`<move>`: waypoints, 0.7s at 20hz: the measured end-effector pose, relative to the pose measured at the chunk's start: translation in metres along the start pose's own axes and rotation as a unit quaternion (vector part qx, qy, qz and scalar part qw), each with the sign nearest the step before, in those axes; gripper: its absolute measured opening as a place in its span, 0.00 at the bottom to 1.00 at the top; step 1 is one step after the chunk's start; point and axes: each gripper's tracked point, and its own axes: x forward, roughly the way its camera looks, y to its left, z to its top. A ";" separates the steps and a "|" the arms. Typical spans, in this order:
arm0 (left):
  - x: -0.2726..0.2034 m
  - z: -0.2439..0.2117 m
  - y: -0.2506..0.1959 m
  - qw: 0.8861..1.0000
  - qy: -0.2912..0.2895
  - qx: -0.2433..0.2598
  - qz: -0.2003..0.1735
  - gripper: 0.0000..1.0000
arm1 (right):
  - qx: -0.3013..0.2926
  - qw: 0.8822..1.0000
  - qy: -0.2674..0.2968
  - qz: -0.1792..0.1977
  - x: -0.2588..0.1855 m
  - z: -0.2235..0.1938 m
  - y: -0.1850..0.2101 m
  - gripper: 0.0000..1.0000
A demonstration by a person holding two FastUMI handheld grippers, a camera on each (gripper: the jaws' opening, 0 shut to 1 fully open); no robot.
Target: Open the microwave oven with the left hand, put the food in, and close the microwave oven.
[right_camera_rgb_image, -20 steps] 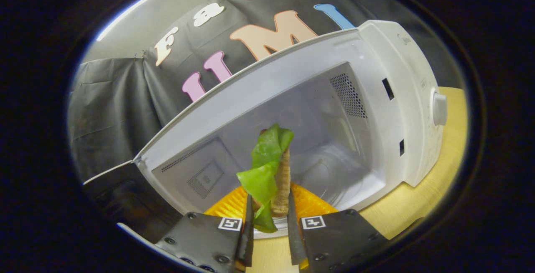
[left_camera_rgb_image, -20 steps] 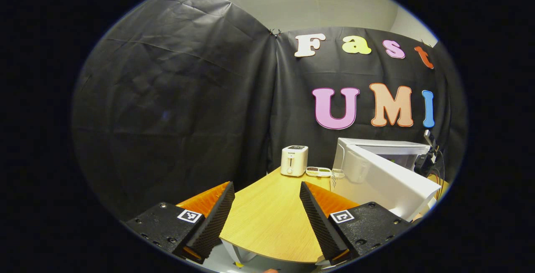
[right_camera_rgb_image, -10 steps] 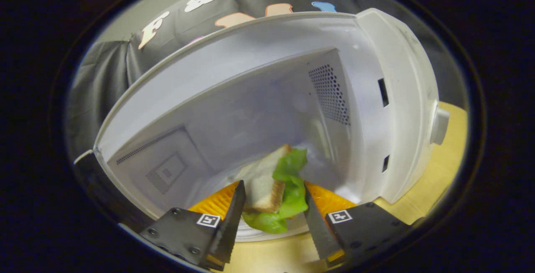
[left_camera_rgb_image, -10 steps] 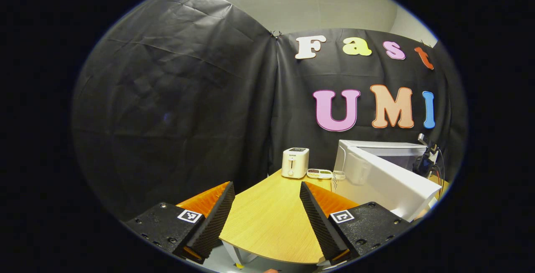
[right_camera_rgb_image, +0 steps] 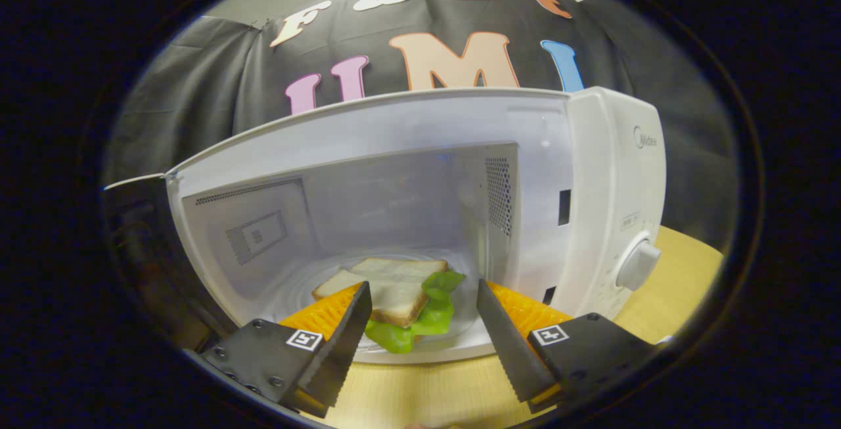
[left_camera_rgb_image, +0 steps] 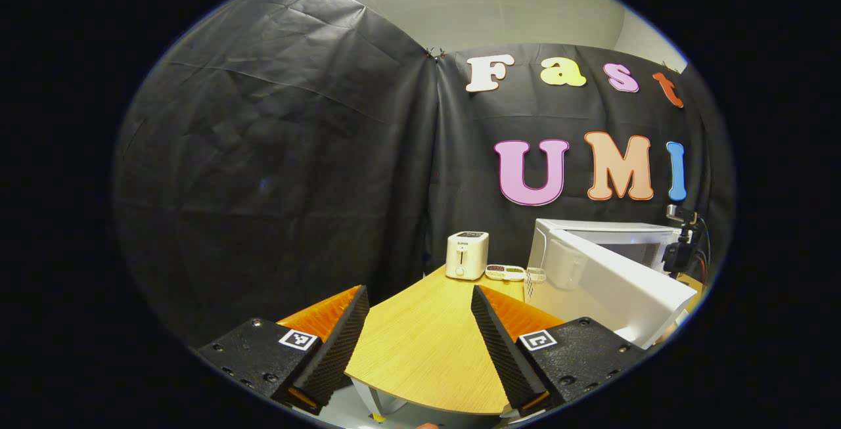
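Your right gripper (right_camera_rgb_image: 420, 314) gapes wide at the bottom of the right gripper view, holding nothing. Beyond its fingertips one sandwich (right_camera_rgb_image: 394, 297) lies flat inside the open microwave (right_camera_rgb_image: 591, 173). Your left gripper (left_camera_rgb_image: 417, 324) also stands wide over the bench (left_camera_rgb_image: 420, 343) edge; one toaster (left_camera_rgb_image: 466, 255) sits far back.

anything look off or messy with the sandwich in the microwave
Slightly. The sandwich lies flat on the glass plate inside the microwave, but its lettuce hangs out past the bread toward the open front. Nothing looks spilled or damaged. The right hand-held gripper is open, just in front of it.
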 end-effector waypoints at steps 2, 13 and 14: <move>0.001 0.001 -0.001 1.000 0.000 0.000 -0.003 0.96 | 0.004 1.000 0.009 0.020 -0.020 0.003 -0.001 0.99; -0.005 0.005 -0.014 1.000 -0.003 -0.008 -0.022 0.95 | -0.009 0.998 -0.034 0.059 -0.126 0.094 -0.058 0.99; -0.005 0.002 -0.016 1.000 0.002 -0.006 -0.025 0.95 | -0.014 0.997 -0.044 0.060 -0.131 0.104 -0.063 0.99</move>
